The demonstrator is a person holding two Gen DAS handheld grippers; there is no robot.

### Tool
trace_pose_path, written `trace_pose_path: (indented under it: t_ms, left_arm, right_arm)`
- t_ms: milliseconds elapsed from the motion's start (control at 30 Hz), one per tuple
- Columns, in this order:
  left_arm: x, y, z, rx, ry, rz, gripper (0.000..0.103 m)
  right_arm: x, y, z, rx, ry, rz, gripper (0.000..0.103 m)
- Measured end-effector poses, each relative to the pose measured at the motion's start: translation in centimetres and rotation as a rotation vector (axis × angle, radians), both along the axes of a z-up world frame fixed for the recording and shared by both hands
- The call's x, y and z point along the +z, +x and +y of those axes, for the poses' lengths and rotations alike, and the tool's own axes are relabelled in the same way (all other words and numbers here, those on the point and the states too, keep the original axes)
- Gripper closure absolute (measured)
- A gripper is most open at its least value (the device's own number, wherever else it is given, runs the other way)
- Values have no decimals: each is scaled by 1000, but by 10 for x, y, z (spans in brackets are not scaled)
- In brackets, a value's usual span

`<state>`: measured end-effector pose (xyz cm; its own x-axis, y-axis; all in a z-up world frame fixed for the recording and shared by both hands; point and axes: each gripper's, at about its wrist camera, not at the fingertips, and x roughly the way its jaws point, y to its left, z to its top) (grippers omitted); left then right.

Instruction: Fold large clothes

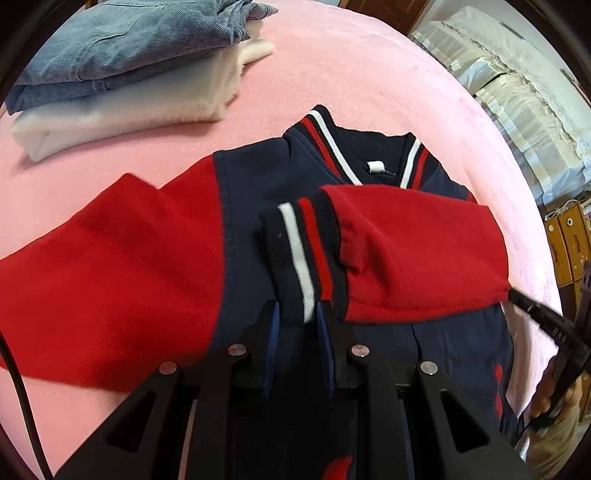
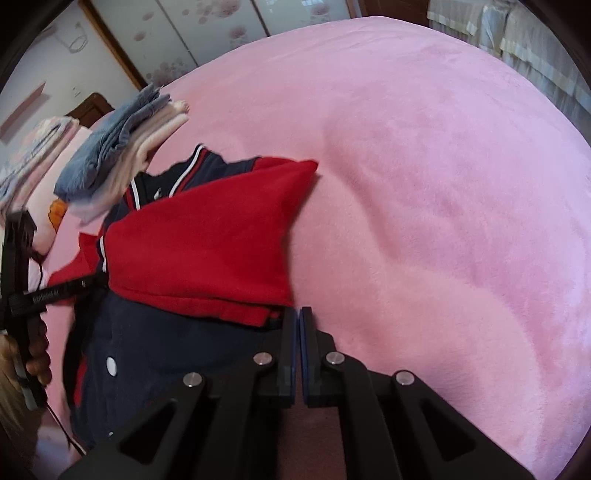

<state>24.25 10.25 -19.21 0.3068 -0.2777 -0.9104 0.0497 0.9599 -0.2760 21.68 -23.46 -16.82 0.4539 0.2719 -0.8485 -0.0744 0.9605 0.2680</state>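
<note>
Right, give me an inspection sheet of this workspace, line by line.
Surface: pink blanket, soft, wrinkled.
Job's things: navy and red jacket lying flat, its right sleeve folded across the chest.
Clutter: folded jeans on a white garment.
Grippers: left claw pinches the striped cuff; right claw shut at the sleeve's fold edge, grip unclear.
Cables: black cable at the left edge.
Surroundings: lace-covered furniture, wardrobe doors.

A home bedroom: a bed under a pink fleece blanket (image 2: 424, 177), folded clothes (image 1: 122, 66) stacked on it, sliding wardrobe doors (image 2: 221, 26) with flower prints behind, and lace-covered furniture (image 1: 517, 85) alongside.
</note>
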Motion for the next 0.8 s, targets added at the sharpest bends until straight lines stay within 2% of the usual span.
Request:
trace_pose_path:
  t_ms: [133, 267, 333, 467, 600, 667, 733, 800]
  left_arm:
    - [26, -15, 7, 4, 16, -57, 84]
    - [53, -17, -4, -15, -28, -141, 84]
    - [60, -7, -18, -25, -42, -154, 84]
    - [51, 8, -44, -35, -64, -154, 84]
    - [26, 20, -52, -21, -9, -106, 84]
    - [10, 25, -50, -10, -12, -70, 85]
    - [7, 23, -44, -4, -39, -72, 87]
    - [9, 21, -43, -6, -47, -76, 87]
  right_arm:
    - [26, -10, -12, -19, 7, -54, 99]
    - [46, -6, -5, -14, 0, -103, 99]
    - [49, 3, 8, 10, 0, -112, 99]
    - [45, 27, 48, 76, 16, -122, 99]
    - [25, 47, 72, 119, 16, -95, 99]
    - [11, 52, 71, 106, -44, -70, 99]
    - [1, 52, 60, 64, -118, -70, 103]
    - [-8, 49, 39, 25, -118, -59, 103]
